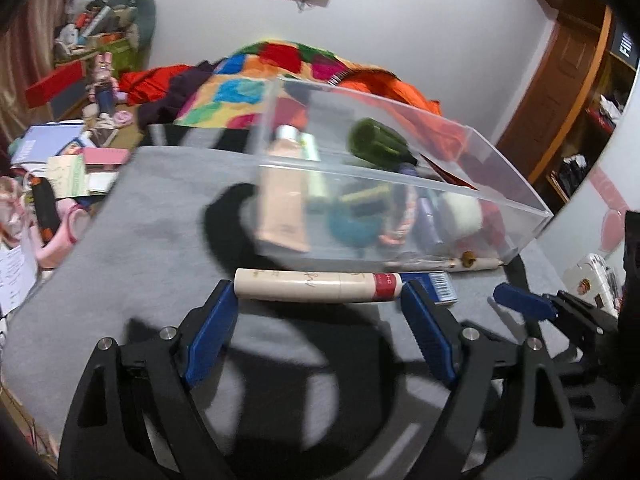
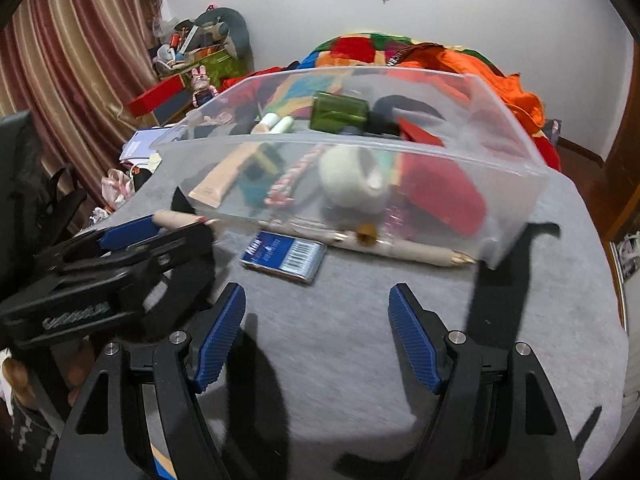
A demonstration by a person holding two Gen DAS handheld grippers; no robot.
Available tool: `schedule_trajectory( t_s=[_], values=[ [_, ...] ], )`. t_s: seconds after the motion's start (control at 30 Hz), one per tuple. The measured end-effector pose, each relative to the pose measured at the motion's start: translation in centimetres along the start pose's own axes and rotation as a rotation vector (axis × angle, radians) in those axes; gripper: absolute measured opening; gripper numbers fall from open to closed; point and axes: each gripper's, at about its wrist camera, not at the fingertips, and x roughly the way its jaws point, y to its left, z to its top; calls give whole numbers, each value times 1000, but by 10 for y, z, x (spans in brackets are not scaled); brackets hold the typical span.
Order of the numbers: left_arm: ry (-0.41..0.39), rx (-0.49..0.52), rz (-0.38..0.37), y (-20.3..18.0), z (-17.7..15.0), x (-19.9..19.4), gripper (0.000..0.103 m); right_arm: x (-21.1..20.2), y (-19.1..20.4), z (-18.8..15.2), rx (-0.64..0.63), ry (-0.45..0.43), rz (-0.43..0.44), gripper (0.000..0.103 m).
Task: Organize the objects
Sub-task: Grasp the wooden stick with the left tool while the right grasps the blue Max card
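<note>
A clear plastic bin (image 1: 400,184) (image 2: 516,184) stands on the grey cloth surface and holds several items, among them a green bottle (image 1: 376,142) (image 2: 338,110), a beige tube (image 1: 280,204) and a white roll (image 2: 352,178). A cream tube with a red band (image 1: 316,286) lies in front of the bin, just beyond the tips of my open left gripper (image 1: 318,306). A blue card pack (image 2: 282,256) (image 1: 438,286) and a beige pen (image 2: 404,246) lie by the bin's front wall. My right gripper (image 2: 316,300) is open and empty, short of the pack.
The grey surface (image 2: 340,360) ends in cluttered floor at the left with books and papers (image 1: 60,152). A colourful blanket (image 1: 256,80) lies behind the bin. Striped curtains (image 2: 72,60) hang at the left. A wooden door (image 1: 560,92) is at the right.
</note>
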Motion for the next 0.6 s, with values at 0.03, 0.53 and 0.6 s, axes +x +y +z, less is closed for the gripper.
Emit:
schedule_trajectory(
  t_s=[0.03,0.53,0.6],
  values=[
    [-8,2,10,6,-2,-6,83,3,4,2,-8,3,-8,71],
    [-74,20,4,23,-12,-39,83,32,32,13,-10,27,-117,47],
    [-80,30,1,20,-11,-40,83,27,27,12,12,18,-94,47]
  ],
)
